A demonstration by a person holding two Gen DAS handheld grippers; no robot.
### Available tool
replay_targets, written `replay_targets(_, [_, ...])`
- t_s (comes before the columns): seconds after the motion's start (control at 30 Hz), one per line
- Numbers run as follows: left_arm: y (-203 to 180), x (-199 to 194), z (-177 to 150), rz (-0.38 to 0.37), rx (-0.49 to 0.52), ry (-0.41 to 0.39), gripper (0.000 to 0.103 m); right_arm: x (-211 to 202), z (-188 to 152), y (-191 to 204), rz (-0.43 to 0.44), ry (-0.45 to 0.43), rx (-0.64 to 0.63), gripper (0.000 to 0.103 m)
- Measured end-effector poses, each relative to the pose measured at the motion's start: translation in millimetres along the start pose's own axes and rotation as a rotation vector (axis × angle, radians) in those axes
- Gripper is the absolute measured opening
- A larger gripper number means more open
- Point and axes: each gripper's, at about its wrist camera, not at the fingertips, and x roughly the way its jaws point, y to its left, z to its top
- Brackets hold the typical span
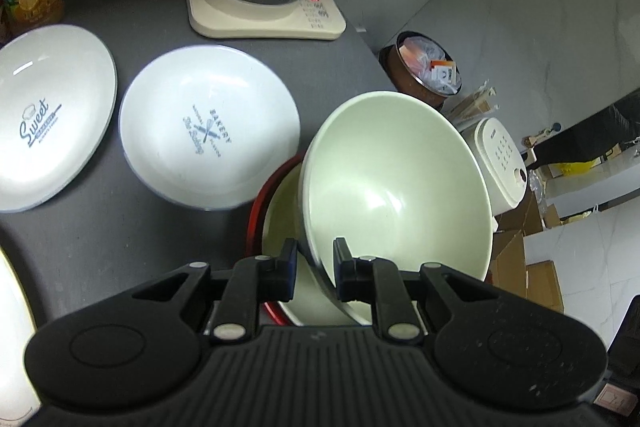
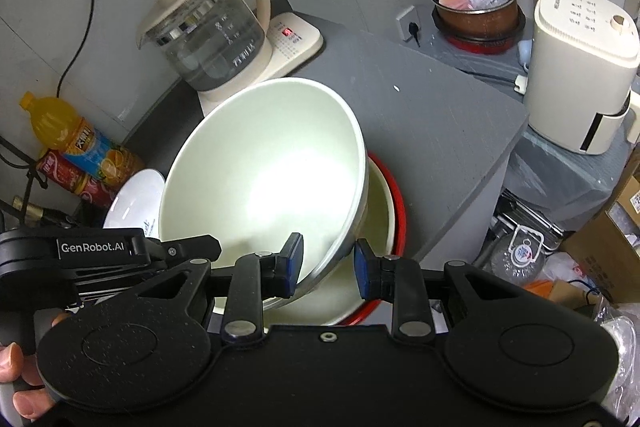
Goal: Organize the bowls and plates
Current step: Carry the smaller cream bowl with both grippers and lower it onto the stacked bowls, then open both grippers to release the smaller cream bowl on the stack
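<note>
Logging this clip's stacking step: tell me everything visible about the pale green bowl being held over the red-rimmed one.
The pale green bowl looks like glossy glazed ceramic, plain inside, with a greyish outer wall. It is tilted steeply, with its opening toward the cameras. The left gripper and the right gripper each straddle its lower rim. It hangs partly inside a red-rimmed bowl on the dark grey counter; whether they touch is unclear.

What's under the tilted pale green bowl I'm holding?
Beneath the tilted pale green bowl sits a red-rimmed bowl with a cream interior on the dark grey counter. Most of its inside is covered, so any contents can't be seen.
</note>
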Motion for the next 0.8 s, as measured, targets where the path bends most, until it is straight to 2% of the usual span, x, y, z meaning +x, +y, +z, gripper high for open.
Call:
replay_targets(0.27, [6.6, 11.2, -2.1, 0.019, -0.018, 0.050, 0.016, 8.1, -2.2, -1.7, -0.025, 0.018, -0.007, 0.027])
replay_targets(0.47, [6.4, 7.3, 1.0, 0.019, -0.011, 0.065, 0.021, 8.5, -1.2, -2.0, -0.033, 0.020, -0.012, 0.026])
replay_targets(0.7, [8.9, -3.5, 4.9, 0.015, -0.006, 0.036, 0.026, 5.5, 0.1, -2.5, -0.051, 0.009, -0.026, 0.026])
replay_targets(0.8, [10.4, -3.9, 5.1, 0.014, -0.010, 0.037, 0.026, 4.4, -0.1, -2.5, -0.057, 0.012, -0.026, 0.029])
